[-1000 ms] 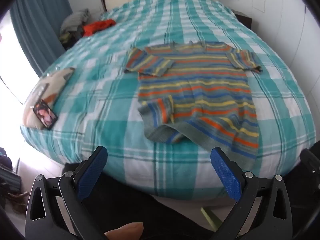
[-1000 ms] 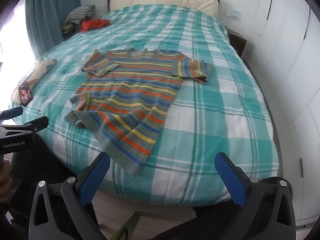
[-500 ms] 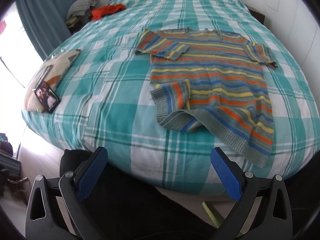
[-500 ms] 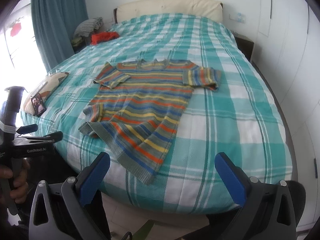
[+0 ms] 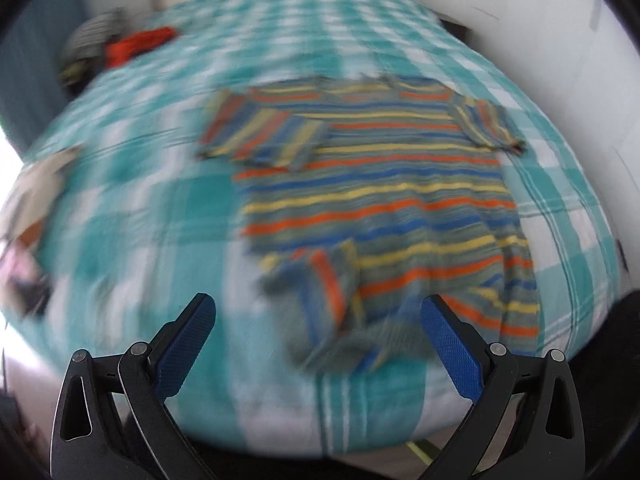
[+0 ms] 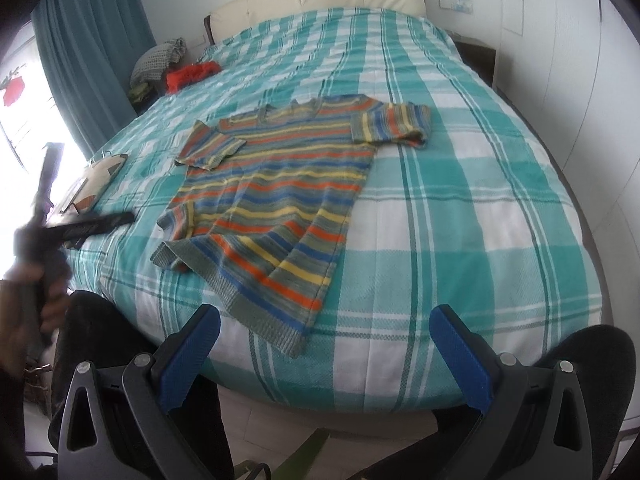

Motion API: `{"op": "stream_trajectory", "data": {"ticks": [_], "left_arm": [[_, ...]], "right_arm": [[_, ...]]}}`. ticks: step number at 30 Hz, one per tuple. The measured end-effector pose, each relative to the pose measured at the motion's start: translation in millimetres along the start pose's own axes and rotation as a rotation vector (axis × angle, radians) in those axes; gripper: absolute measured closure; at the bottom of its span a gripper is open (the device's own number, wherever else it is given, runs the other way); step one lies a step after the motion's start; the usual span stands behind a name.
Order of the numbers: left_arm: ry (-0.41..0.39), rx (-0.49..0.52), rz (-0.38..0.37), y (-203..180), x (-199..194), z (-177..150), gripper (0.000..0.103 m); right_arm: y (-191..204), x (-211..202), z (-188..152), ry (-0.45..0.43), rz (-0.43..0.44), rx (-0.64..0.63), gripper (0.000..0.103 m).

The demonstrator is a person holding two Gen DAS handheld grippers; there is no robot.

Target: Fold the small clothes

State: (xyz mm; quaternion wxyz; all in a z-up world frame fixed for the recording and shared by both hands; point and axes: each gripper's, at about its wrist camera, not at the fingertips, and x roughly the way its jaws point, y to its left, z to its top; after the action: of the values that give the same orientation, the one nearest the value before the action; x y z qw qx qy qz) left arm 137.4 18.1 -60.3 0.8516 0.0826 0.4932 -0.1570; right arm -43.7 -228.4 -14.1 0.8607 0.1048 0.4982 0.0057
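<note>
A small striped knit sweater (image 6: 276, 188) in orange, yellow, blue and grey lies flat on the teal checked bed (image 6: 460, 200), with its hem toward me and its lower left corner turned up. It also shows, blurred, in the left wrist view (image 5: 380, 200). My left gripper (image 5: 318, 320) is open and empty, just short of the turned-up hem corner (image 5: 320, 292). My right gripper (image 6: 326, 330) is open and empty, at the bed's near edge by the hem's right corner. The left gripper also shows in the right wrist view (image 6: 80, 228), blurred.
A red garment (image 6: 192, 74) and a grey bundle (image 6: 158, 60) lie at the bed's far left. A pillow with a phone (image 6: 96, 180) sits at the left edge. A teal curtain (image 6: 92, 52) hangs at the left. White cupboards (image 6: 580, 60) stand at the right.
Both grippers have moved forward and closer to the bed. The left one moves fast toward the sweater's hem, so its view is blurred. The sweater has not moved.
</note>
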Motion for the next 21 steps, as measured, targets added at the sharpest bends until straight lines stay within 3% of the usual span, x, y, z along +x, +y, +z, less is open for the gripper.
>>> {"op": "stream_trajectory", "data": {"ticks": [6,14,16,17,18,20,21], "left_arm": [[0.097,0.09,-0.14,28.6,63.2,18.0,0.002],[0.142,0.131,-0.317,57.1,74.8,-2.2,0.004],[0.15,0.141,-0.335,57.0,76.0,-3.4,0.025],[0.166,0.144,-0.344,57.4,77.9,-4.3,0.054],[0.179,0.145,-0.346,58.9,80.7,-3.2,0.075],[0.182,0.142,-0.339,62.1,75.9,-7.6,0.091],[0.181,0.14,-0.329,64.3,74.9,-8.8,0.094]], "right_arm": [[-14.6,0.7,-6.8,0.036,-0.02,0.017,0.0],[-35.7,14.7,-18.1,0.112,-0.055,0.047,0.0],[-33.1,22.2,-15.2,0.126,-0.04,0.043,0.0],[-31.3,25.6,-12.4,0.133,-0.03,0.044,0.0],[-28.6,26.8,-11.5,0.134,-0.027,0.042,0.0],[-23.1,28.1,-6.8,0.13,-0.02,0.028,0.0],[-20.7,28.7,-6.0,0.128,-0.02,0.02,0.0]]}}
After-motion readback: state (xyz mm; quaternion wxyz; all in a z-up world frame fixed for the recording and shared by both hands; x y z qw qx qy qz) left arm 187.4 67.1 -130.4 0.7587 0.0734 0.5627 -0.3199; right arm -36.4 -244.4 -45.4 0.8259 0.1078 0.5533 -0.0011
